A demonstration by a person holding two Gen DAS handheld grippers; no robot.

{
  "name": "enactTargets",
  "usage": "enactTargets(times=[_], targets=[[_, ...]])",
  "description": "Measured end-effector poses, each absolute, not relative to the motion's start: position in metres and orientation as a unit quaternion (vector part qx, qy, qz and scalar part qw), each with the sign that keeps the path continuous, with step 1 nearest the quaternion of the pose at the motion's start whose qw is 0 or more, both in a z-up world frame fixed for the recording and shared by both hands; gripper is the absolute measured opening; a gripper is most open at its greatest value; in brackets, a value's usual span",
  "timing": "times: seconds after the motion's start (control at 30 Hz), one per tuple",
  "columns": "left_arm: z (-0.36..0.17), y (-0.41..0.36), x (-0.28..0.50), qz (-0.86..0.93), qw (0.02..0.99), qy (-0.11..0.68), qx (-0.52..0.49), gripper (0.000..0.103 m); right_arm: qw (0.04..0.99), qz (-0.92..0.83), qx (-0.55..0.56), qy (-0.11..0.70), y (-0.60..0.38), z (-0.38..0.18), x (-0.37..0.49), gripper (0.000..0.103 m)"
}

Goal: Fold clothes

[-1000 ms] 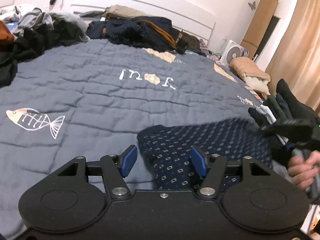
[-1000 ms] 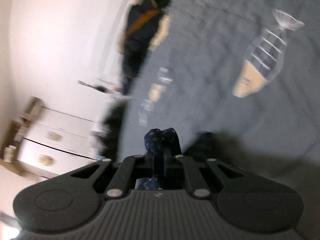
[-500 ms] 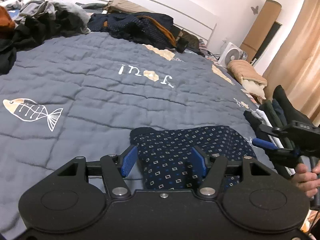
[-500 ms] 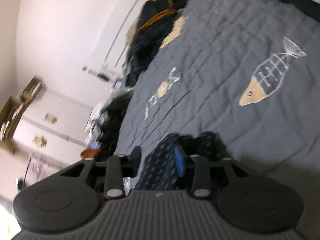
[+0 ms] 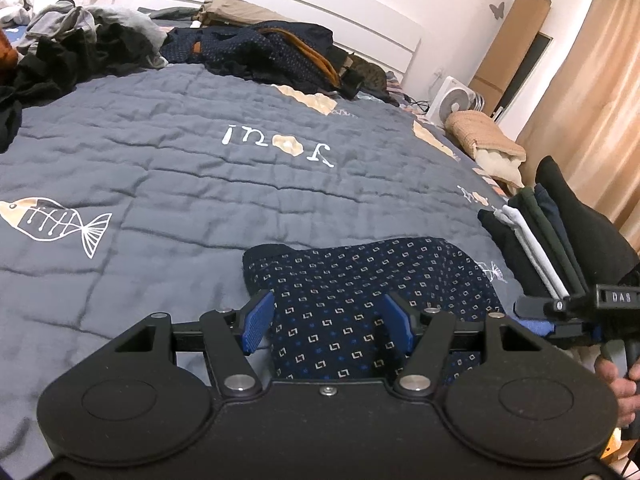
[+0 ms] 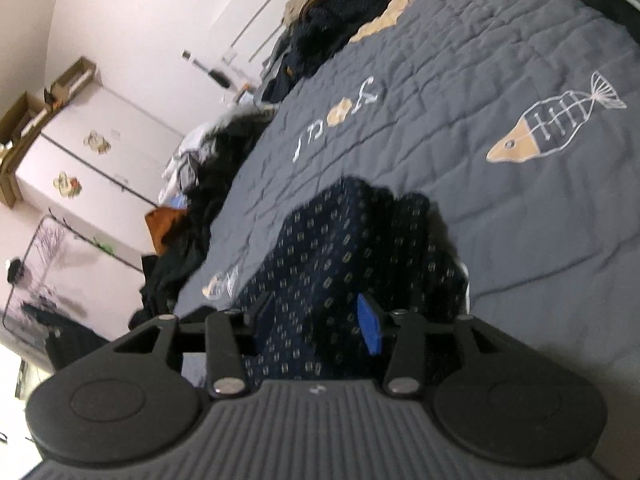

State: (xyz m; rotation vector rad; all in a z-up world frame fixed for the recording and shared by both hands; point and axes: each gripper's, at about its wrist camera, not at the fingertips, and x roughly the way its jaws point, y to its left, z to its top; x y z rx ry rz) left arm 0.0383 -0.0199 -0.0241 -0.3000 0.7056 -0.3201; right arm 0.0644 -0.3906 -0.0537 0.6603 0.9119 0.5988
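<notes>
Folded navy garment (image 5: 372, 280) lies on a grey quilted bedspread (image 5: 168, 184), both grippers poised over it.

The left gripper (image 5: 326, 322) stands open above the patterned cloth. The right gripper (image 6: 316, 318), at three o'clock beside a stack of folded clothes (image 5: 536, 240), is opening, its pads clear of the fabric between them. Unsorted clothes (image 5: 256, 52) sit at twelve o'clock.

My left wrist camera sits low behind its fingers, close over the grey quilt (image 5: 168, 168), facing the headboard (image 5: 280, 4) at 12 o'clock. My right wrist camera looks along the same bed, rolled, wardrobe (image 6: 92, 152) at 9 o'clock. Both share the patterned navy garment (image 5: 360, 280) and the quilt's lettering (image 6: 340, 116).
</notes>
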Motion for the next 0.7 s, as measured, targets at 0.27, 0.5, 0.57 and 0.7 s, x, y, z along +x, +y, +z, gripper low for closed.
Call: enactTargets(times=[0.27, 0.5, 0.57, 0.7], targets=[[-0.027, -0.018, 0.04, -0.148, 0.915, 0.345, -0.145, 0.06, 0.793, 0.294, 0.303, 0.438, -0.382, -0.061, 0.059, 0.017], [-0.025, -0.005, 0.045, -0.138, 0.913, 0.345, -0.167, 0.06, 0.771, 0.314, 0.386, 0.398, -0.414, -0.049, 0.057, 0.006], [-0.025, -0.003, 0.045, -0.139, 0.912, 0.345, -0.173, 0.06, 0.773, 0.302, 0.389, 0.399, -0.42, -0.051, 0.058, 0.006], [-0.026, -0.005, 0.045, -0.147, 0.91, 0.348, -0.169, 0.061, 0.782, 0.279, 0.349, 0.434, -0.416, -0.063, 0.06, 0.007]])
